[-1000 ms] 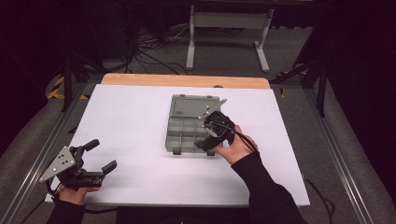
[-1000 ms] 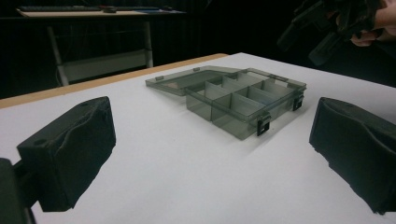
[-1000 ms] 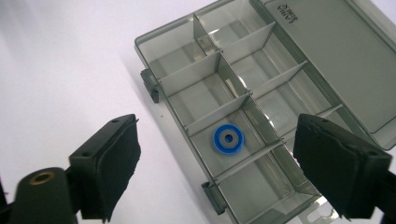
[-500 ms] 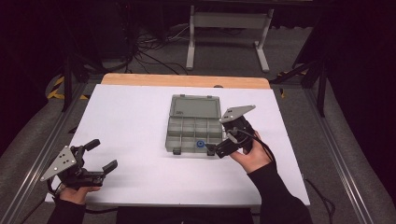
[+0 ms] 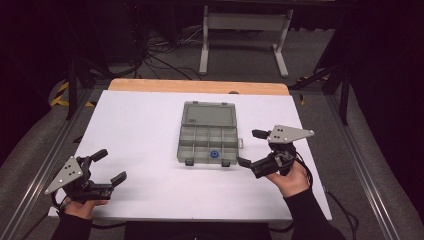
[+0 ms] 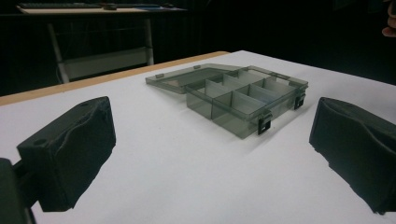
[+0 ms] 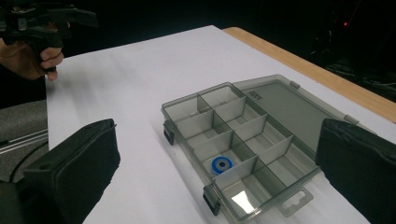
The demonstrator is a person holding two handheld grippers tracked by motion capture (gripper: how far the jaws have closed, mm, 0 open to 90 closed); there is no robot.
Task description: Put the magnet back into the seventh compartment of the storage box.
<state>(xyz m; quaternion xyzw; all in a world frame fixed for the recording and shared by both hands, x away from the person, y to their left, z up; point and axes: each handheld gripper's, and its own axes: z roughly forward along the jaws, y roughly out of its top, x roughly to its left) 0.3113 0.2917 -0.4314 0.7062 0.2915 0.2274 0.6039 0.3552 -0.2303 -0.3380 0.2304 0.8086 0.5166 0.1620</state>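
- Right gripper (image 5: 254, 148) sits at about 4 o'clock on the white table (image 5: 135, 130), just beside the right edge of the smoky-grey translucent plastic compartment box (image 5: 207, 134); its jaws stand wide apart and hold nothing.
- Seen from the right gripper view, the two black padded jaws frame the box without touching it — a stand-off pose, probably to leave the tray unobstructed.
- Small blue ring-shaped part (image 5: 215, 154), a washer or tape roll by the look of it, lies in a compartment of the front row, toward 5 o'clock of the box, right of the row's middle; in the right gripper view it is the blue ring (image 7: 222, 164) in the second cell from the near end.
- The box's hinged lid (image 5: 208, 114) lies folded flat back at 12 o'clock, so every cell is open from above and easy to drop parts into.
- Left gripper (image 5: 110, 167) rests at about 8 o'clock near the table's front left corner, well apart from the box — jaws spread wide, empty, apparently parked out of the way.
- Every other compartment looks empty, as far as the translucent walls let me tell.
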